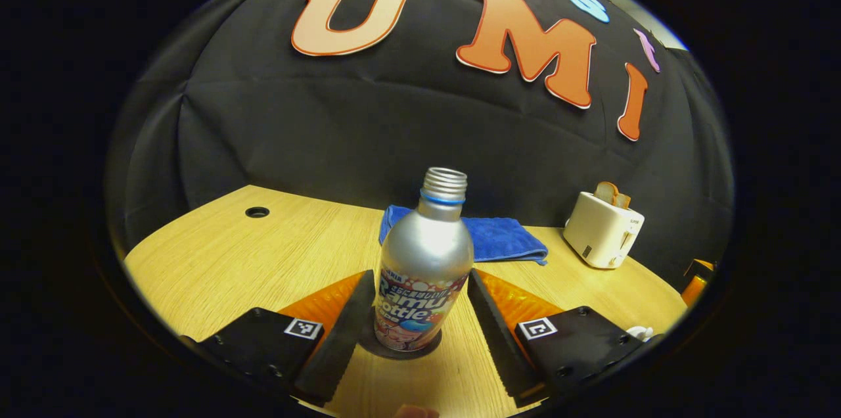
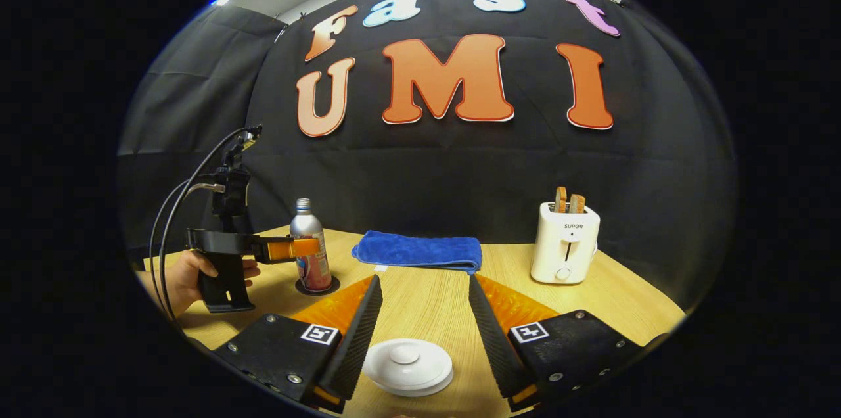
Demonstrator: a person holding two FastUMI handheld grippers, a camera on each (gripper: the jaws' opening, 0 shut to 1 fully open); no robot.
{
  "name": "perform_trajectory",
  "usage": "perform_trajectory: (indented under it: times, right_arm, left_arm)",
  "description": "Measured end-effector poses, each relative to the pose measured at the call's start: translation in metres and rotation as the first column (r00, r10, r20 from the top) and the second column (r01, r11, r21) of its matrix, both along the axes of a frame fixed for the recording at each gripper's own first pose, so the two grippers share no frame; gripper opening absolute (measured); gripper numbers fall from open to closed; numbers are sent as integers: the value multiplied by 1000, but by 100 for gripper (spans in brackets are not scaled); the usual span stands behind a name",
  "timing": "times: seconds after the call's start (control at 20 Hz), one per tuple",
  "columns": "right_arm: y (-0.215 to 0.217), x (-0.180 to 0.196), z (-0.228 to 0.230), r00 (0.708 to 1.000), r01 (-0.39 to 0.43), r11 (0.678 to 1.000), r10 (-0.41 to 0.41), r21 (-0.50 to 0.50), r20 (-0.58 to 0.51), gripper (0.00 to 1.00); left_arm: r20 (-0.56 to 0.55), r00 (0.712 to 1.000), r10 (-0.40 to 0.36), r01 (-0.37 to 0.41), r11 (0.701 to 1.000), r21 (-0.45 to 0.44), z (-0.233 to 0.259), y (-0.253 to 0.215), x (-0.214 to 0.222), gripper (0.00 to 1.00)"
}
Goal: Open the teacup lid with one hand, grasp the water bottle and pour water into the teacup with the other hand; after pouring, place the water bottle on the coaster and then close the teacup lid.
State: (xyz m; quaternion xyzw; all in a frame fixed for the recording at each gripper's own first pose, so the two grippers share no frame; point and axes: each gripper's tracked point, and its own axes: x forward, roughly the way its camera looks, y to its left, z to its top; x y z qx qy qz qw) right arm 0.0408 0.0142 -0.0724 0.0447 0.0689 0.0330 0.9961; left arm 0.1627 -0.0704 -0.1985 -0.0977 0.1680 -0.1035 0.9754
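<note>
A silver water bottle [image 1: 424, 273] with no cap stands upright on a dark round coaster [image 1: 394, 351]. My left gripper [image 1: 420, 303] is open, its fingertips flanking the bottle's lower body on both sides. In the right gripper view the same bottle [image 2: 309, 250] and coaster [image 2: 328, 288] sit at the left, with the left gripper [image 2: 299, 248] held level by a hand [image 2: 187, 277]. My right gripper [image 2: 424, 306] is open above a white round lid [image 2: 407, 364] with a knob. Whether the lid rests on the teacup or on the table I cannot tell.
A folded blue cloth [image 2: 414, 250] lies at the back of the wooden table [image 2: 427, 300]. A white toaster [image 2: 565, 244] with two slices of bread stands at the back right. Cables [image 2: 177, 208] loop up from the left gripper. A round hole [image 1: 257, 211] is in the tabletop.
</note>
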Motion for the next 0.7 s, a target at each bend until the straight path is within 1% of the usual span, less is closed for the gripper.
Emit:
perform_trajectory:
  times: [0.05, 0.1, 0.2, 0.35, 0.5, 0.7]
  right_arm:
    - [1, -2, 3, 1000, 3, 1000, -3, -1, 6, 80]
    - [2, -4, 8, 1000, 4, 1000, -4, -2, 18, 80]
    - [2, -7, 17, 999, 14, 1000, -14, -7, 39, 80]
    - [4, -12, 34, 997, 24, 1000, -23, -6, 71, 80]
    - [7, -17, 52, 995, 30, 999, -27, -22, 100, 80]
    - [12, -23, 75, 990, 51, 997, -42, -64, 138, 82]
  left_arm:
    - [13, 1000, 3, -3, 1000, 13, 5, 2, -4, 93]
    - [30, 1000, 5, -6, 1000, 18, 11, 4, -8, 92]
    - [62, 998, 7, -7, 1000, 14, 26, 6, -19, 93]
    - [116, 993, 32, -34, 999, 20, 55, 15, -38, 93]
    - [200, 977, 68, -77, 996, 35, 92, 28, -61, 93]
    - [281, 956, 79, -99, 993, 58, 133, 39, -93, 93]
